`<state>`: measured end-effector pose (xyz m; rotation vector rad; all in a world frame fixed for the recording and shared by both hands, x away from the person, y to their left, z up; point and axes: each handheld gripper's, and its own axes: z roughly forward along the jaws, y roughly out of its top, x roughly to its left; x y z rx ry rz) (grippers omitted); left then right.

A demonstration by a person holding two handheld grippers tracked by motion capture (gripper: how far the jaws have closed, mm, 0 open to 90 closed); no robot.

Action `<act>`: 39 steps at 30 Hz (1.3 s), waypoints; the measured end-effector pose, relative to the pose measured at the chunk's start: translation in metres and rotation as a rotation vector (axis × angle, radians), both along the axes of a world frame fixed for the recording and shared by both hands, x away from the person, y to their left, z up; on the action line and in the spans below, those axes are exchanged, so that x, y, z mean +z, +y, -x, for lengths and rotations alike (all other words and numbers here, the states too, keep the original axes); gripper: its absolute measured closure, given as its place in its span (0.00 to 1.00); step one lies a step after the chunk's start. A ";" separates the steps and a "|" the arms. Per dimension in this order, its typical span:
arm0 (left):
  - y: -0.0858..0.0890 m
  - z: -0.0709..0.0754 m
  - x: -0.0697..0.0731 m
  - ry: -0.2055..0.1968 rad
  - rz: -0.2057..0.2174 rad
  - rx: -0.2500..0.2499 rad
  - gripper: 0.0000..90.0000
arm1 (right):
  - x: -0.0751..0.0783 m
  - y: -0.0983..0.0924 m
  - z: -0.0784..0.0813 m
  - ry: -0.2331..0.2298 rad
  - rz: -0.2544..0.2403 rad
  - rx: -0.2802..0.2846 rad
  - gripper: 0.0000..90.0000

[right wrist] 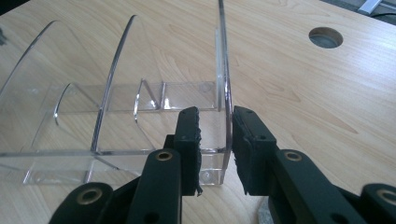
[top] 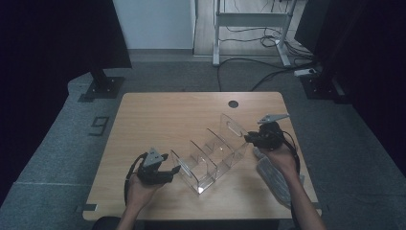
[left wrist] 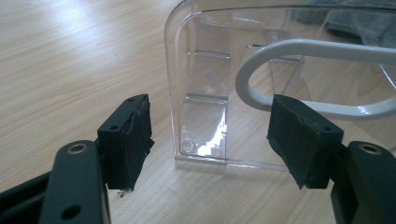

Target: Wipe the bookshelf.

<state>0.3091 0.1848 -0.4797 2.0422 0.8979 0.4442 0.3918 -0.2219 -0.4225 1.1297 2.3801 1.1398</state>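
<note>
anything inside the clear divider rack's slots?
The clear rack has nothing in its slots; the wooden table shows through its walls. The right gripper straddles its end wall, hiding a little of that slot's floor.

Left gripper (top: 173, 168): jaws apart, gripping nothing, hand low at table level.
Right gripper (top: 247, 138): jaws narrowly spaced, forearm extended.

The bench (top: 158, 115) is a rectangular light wood-grain top with rounded corners and a round cable hole (top: 233, 104) near its far edge. A clear acrylic divider rack (top: 210, 155) stands directly on it, running diagonally from near centre toward the far right. A grey folded cloth (top: 274, 175) lies on the bench by the near right edge, just beside the rack.
</note>
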 end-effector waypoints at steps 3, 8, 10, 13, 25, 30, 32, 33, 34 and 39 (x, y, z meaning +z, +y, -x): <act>0.001 -0.002 0.000 -0.010 -0.008 0.014 0.34 | 0.001 0.000 0.004 0.004 0.010 0.009 0.78; 0.003 -0.007 0.001 -0.012 -0.001 0.039 0.35 | 0.001 -0.001 0.011 0.009 0.012 0.022 0.77; 0.003 -0.010 0.000 -0.015 -0.001 0.048 0.35 | 0.000 -0.002 0.014 0.021 0.007 0.029 0.75; 0.003 -0.014 0.001 -0.019 -0.003 0.059 0.36 | -0.001 -0.001 0.017 0.030 0.018 0.044 0.72; 0.000 -0.009 0.005 0.008 -0.023 0.029 0.35 | -0.005 -0.009 0.031 0.041 -0.018 0.104 0.62; 0.001 0.001 0.005 0.034 -0.029 0.001 0.35 | -0.008 -0.013 0.037 0.041 -0.023 0.110 0.63; 0.003 0.005 0.005 0.046 -0.021 -0.005 0.35 | -0.010 -0.014 0.039 0.040 -0.022 0.110 0.64; 0.004 0.007 0.006 0.047 -0.023 -0.009 0.35 | -0.011 -0.014 0.040 0.040 -0.027 0.112 0.65; 0.006 0.008 0.007 0.048 -0.022 -0.011 0.35 | -0.012 -0.014 0.041 0.041 -0.032 0.114 0.66; 0.012 0.015 0.016 0.050 0.006 -0.027 0.34 | -0.018 -0.010 0.046 0.040 -0.024 0.130 0.69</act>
